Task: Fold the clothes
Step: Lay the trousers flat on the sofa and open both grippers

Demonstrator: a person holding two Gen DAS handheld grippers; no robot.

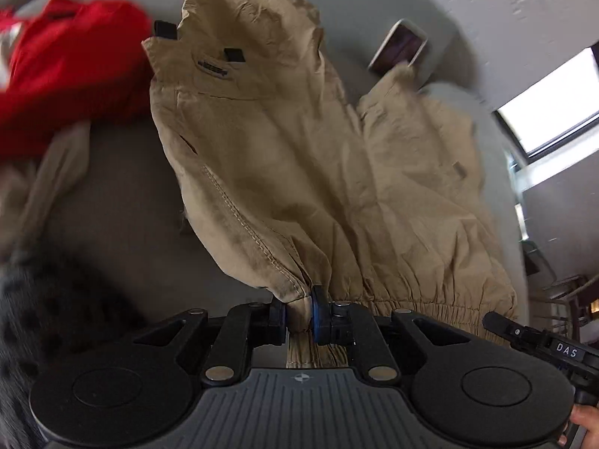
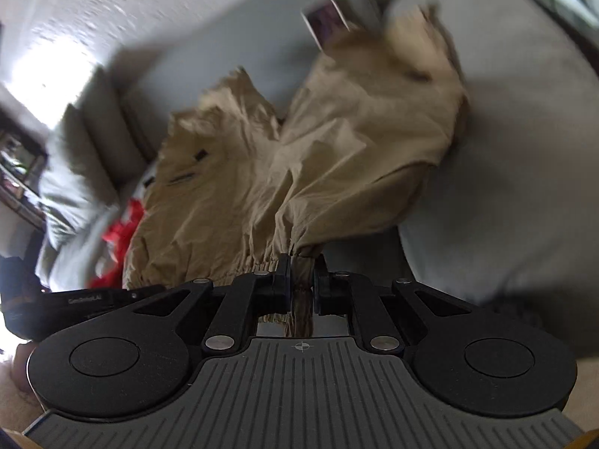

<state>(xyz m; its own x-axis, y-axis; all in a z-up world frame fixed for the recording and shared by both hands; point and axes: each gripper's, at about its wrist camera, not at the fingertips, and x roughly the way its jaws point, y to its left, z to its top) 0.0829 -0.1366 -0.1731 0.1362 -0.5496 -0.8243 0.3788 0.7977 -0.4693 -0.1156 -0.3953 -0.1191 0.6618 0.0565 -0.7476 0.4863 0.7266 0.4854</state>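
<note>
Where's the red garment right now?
The red garment lies on the grey couch, upper left in the left wrist view, beside the tan pants' waistband.

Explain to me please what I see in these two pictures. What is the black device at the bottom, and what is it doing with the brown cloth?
The black device is a hand-held gripper with two fingers; a person holds one in each hand. Each picture comes from a camera on one gripper, looking forward along its fingers.

In the left camera view, the left gripper is shut on the gathered elastic edge of a tan garment. In the right camera view, the right gripper pinches the same edge further along.

The garment spreads over a grey couch. A red garment lies to the side, and a phone-like object lies beyond the garment.
</note>
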